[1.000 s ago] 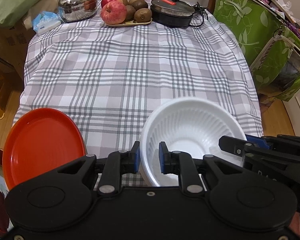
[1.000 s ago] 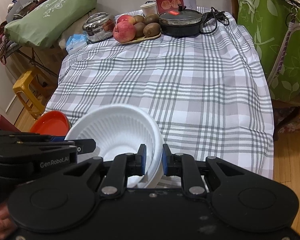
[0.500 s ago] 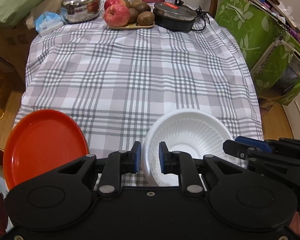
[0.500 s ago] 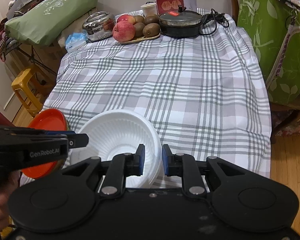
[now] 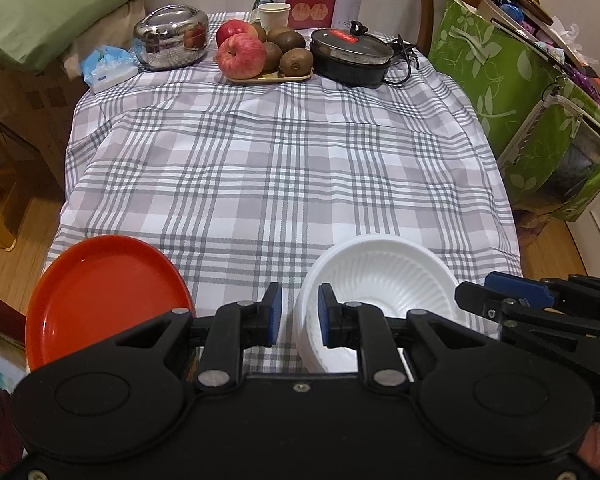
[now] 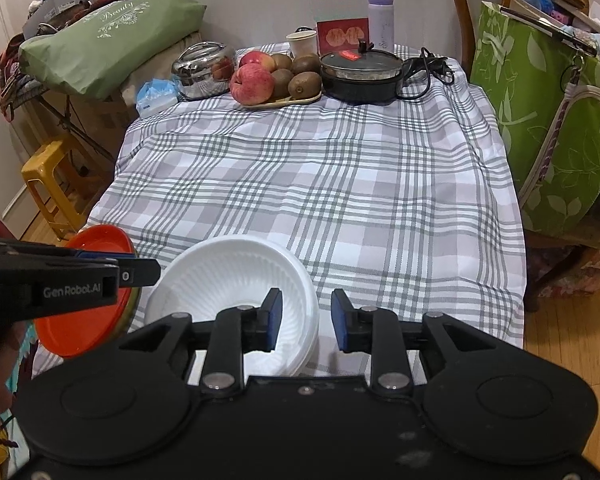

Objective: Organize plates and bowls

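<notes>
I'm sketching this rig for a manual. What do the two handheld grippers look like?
Both are matte black plastic. The left gripper and right gripper each have a broad rounded body with two round caps, silver pivot screws, angular linkage arms and blue pads. White "GenRobot.AI" lettering runs along the left one's side. No cables or sleeves show.

White bowl [image 5: 380, 292] sits at the near edge of the checked tablecloth [image 5: 284, 168]. Left gripper [image 5: 298, 316] clamps the bowl's left rim. Orange plate [image 5: 100, 296] lies left of the bowl.
</notes>
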`<state>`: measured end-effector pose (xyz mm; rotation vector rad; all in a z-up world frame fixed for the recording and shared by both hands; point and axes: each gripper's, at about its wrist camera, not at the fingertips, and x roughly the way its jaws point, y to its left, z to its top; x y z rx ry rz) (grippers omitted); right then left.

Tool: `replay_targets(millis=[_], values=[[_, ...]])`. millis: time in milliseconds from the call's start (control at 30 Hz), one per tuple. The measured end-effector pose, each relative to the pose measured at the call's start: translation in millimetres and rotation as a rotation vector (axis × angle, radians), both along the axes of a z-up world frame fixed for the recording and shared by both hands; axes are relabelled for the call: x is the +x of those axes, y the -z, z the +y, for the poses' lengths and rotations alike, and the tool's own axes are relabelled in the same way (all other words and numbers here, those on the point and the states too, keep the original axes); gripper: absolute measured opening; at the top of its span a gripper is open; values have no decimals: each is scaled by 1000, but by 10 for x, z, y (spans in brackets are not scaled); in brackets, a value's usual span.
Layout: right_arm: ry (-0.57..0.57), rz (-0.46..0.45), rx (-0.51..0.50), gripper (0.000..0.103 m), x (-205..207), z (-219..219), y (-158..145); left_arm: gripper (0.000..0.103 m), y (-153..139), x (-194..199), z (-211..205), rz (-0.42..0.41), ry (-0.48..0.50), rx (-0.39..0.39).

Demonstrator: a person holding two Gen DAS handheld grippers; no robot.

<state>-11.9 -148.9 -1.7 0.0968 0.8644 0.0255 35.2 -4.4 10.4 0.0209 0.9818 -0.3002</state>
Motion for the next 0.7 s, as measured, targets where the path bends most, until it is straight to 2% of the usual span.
replay_targets(millis=[433,700], values=[[39,30,34,29,-85,-72,76,25,95,-64,107,73,21,-36],[39,33,53,32,-72,-62,117,26,110,-63,38,77,53,-27]])
